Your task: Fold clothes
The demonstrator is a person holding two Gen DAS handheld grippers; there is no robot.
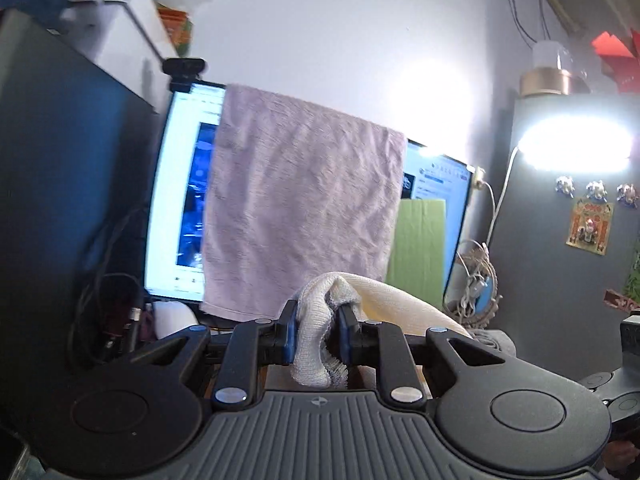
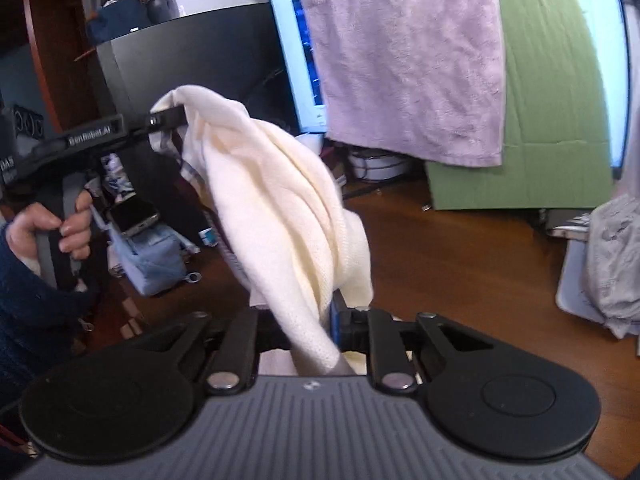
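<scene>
Slippage worries me: my left gripper (image 1: 316,334) and right gripper (image 2: 316,326) each pinch only a bunched edge of the cream cloth (image 2: 280,208), hanging clear of the wooden table (image 2: 460,260).

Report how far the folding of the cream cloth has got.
Done: both grips are made. The left gripper and right gripper are each shut on the cream cloth. In hand: it hangs bunched between them above the wooden table. Left: spreading it flat and making every fold; no crease shows yet.
</scene>
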